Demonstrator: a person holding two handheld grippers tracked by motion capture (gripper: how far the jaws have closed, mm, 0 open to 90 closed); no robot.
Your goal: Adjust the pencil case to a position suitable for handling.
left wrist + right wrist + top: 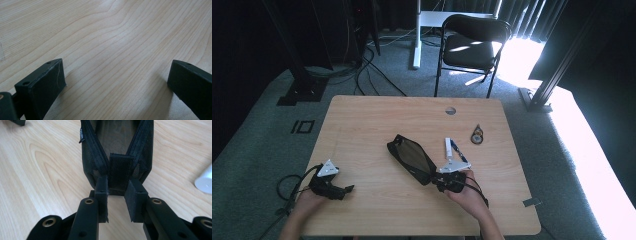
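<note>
Dark curtains and a grey carpet surround the pale wooden desk (377, 120), with a black folding chair (472, 42) standing beyond its far edge in a patch of sunlight. On the desk, right of centre, lies a black mesh pouch (411, 157), its zipper open along the top and its body set diagonally. It looks light, soft and floppy, so it would likely sag and fold if lifted by one end; the stitched fabric tab (121, 170) at the end of the zipper seems the firmest place to take hold. The right tongs (117, 195) are pressed together on that tab, at the pouch's near end, with the right hand (469, 192) low on the desk and the forearm coming in from the near edge. The left tongs (116, 82) are spread wide with nothing between them, held low over bare wood near the desk's left front corner, well apart from the pouch. Just beside the right tongs lie a white marker (447, 148) and a blue pen (458, 150), and farther right a small round tape (476, 135).
</note>
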